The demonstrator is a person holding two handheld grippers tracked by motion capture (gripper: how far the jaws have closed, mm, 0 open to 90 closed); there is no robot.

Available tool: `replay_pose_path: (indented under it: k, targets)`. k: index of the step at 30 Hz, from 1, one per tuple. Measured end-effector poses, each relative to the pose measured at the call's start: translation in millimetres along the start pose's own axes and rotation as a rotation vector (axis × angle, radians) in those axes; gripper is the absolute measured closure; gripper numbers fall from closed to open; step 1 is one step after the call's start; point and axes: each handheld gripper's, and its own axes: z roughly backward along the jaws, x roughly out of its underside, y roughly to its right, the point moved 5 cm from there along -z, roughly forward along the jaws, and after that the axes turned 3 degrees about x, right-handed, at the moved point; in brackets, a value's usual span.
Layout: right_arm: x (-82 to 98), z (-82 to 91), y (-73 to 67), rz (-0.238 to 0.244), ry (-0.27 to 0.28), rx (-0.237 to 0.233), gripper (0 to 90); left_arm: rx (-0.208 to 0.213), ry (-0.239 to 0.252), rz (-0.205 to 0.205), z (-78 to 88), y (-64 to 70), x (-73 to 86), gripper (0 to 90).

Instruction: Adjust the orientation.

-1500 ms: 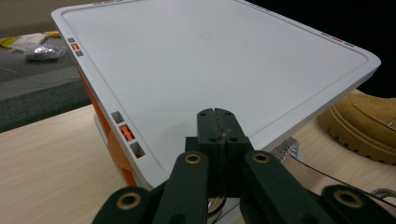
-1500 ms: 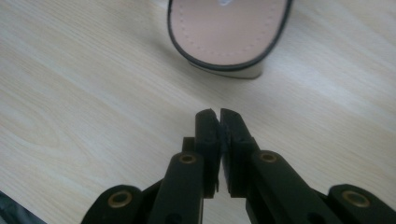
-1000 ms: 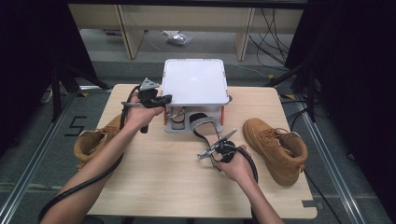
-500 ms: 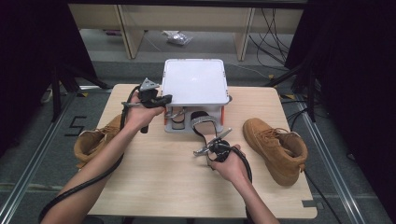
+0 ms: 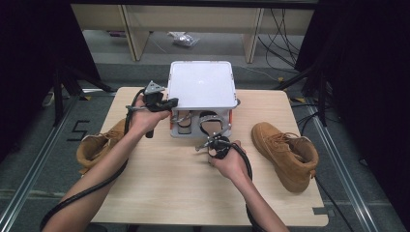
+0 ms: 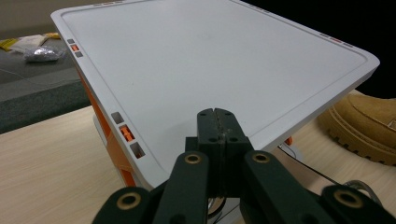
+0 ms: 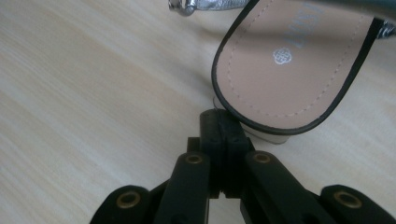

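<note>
A: Looking down the right gripper (image 7: 219, 119), its jaws are pressed together, nothing between them, their tips right at the heel end of a high-heeled sandal (image 7: 289, 60) on the counter (image 7: 93, 93).

B: And the left gripper (image 6: 218, 116)?

A: Closed on nothing too, hovering at the near edge of the white box lid (image 6: 210, 60). From above, the sandal (image 5: 208, 123) sits under that lid, a tan boot (image 5: 285, 152) off to the right, another boot (image 5: 99, 145) left.

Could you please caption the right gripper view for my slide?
Right gripper, jaws shut, meets the heel end of a tan-insoled sandal on the wooden table.
</note>
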Motion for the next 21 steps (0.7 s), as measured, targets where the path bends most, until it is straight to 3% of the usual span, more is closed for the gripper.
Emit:
replay_pose_path:
  k: [3, 4, 5, 8, 11, 12, 14, 21]
  targets:
    - [-8.2, 0.6, 1.5, 0.019, 0.004, 0.019, 90.0, 0.001, -0.001, 0.001, 0.1, -0.1, 0.0, 89.5]
    - [-12.1, -0.7, 3.8, 0.054, 0.023, 0.024, 90.0, 0.001, -0.001, 0.001, 0.1, -0.1, 0.0, 89.5]
    - [-13.4, 1.4, 1.5, 0.01, -0.002, 0.035, 90.0, 0.003, -0.003, -0.001, 0.1, -0.2, -0.1, 89.5]
    - [-21.9, 1.6, 6.7, 0.086, 0.032, 0.049, 90.0, 0.002, -0.001, 0.001, 0.0, -0.2, -0.1, 89.5]
    - [-30.3, 1.6, 8.3, 0.08, 0.07, 0.092, 90.0, 0.001, 0.001, 0.002, 0.1, -0.2, 0.1, 89.5]
    - [-33.0, 1.0, 10.9, 0.099, 0.09, 0.111, 90.0, 0.002, 0.001, 0.002, 0.1, -0.2, 0.1, 89.4]
    - [-36.6, -0.5, 11.2, 0.089, 0.093, 0.099, 90.0, 0.003, -0.001, 0.003, 0.1, -0.3, 0.0, 89.5]
    - [-47.9, -3.4, 14.8, 0.092, 0.136, 0.131, 90.0, 0.004, 0.0, 0.001, 0.0, -0.3, 0.0, 89.5]
